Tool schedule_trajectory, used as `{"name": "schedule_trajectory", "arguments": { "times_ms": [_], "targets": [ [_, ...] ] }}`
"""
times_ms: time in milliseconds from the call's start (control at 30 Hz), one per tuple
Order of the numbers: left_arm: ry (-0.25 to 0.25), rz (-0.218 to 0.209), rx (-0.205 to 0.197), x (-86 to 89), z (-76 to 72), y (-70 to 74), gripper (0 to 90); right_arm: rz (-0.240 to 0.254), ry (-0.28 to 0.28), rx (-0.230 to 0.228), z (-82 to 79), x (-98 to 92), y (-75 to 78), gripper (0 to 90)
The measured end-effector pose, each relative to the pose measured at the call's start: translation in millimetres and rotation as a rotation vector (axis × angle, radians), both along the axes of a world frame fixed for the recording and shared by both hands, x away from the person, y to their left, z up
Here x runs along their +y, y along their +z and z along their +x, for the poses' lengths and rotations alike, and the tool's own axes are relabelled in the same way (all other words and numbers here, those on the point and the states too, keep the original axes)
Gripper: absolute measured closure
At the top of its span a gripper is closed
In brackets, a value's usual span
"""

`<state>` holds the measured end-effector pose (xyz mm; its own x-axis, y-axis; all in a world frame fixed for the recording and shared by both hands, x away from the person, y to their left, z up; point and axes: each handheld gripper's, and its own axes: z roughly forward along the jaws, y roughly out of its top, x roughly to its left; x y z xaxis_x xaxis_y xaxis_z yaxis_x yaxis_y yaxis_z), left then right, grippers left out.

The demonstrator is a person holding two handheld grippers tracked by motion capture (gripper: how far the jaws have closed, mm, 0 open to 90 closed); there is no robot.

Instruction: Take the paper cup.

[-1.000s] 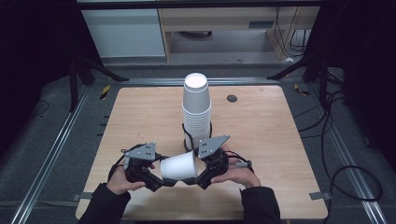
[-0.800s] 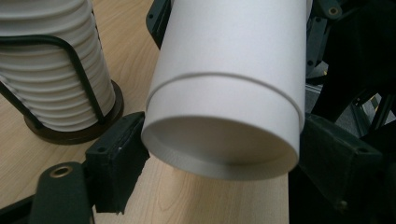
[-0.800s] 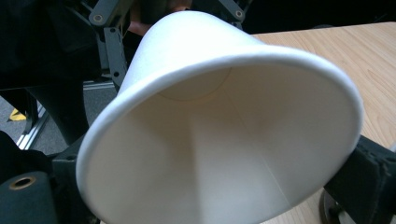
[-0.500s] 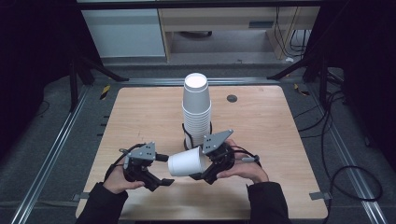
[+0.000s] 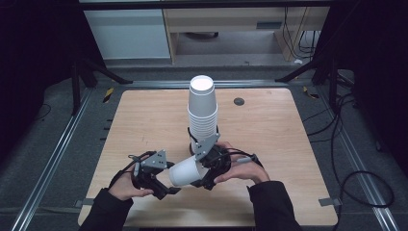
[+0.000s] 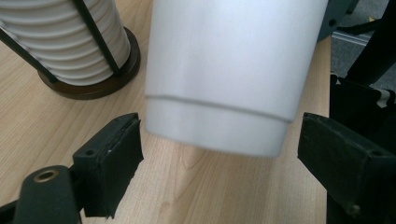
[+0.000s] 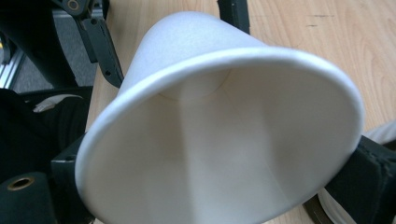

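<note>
A white paper cup (image 5: 185, 172) lies on its side above the table's front part, with my right gripper (image 5: 202, 174) shut on its rim. In the right gripper view the cup's mouth (image 7: 219, 140) is squeezed into an oval between the jaws. My left gripper (image 5: 169, 184) is open at the cup's base. In the left gripper view the base (image 6: 229, 74) sits between the spread fingers (image 6: 112, 158), with a gap on each side. A tall stack of white cups (image 5: 202, 108) stands upside down in a dark wire holder (image 6: 93, 84) just behind the grippers.
The wooden table (image 5: 269, 125) has a small dark round grommet (image 5: 239, 101) at the back right. Metal rails run along both sides on the floor, and cables (image 5: 346, 168) lie to the right.
A second ago both grippers met at the cup. The right gripper then drew it slightly right, and its base is now back between the left gripper's open jaws.
</note>
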<state>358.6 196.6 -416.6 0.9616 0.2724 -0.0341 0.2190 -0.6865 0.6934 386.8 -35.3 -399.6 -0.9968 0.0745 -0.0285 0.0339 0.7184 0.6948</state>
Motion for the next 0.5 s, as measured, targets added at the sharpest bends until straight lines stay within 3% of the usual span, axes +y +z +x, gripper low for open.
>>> {"name": "schedule_trajectory", "arguments": {
  "times_ms": [167, 500],
  "targets": [
    [0.006, 0.025, -0.008, -1.6, -0.2, -1.9, 13.5, -0.045, 0.015, -0.005, -0.4, 13.2, -3.6, 7.7],
    [0.0, 0.058, -0.014, -3.6, -0.7, -3.7, 14.7, -0.061, 0.036, 0.006, -0.8, 28.8, -8.6, 7.6]
  ]
}}
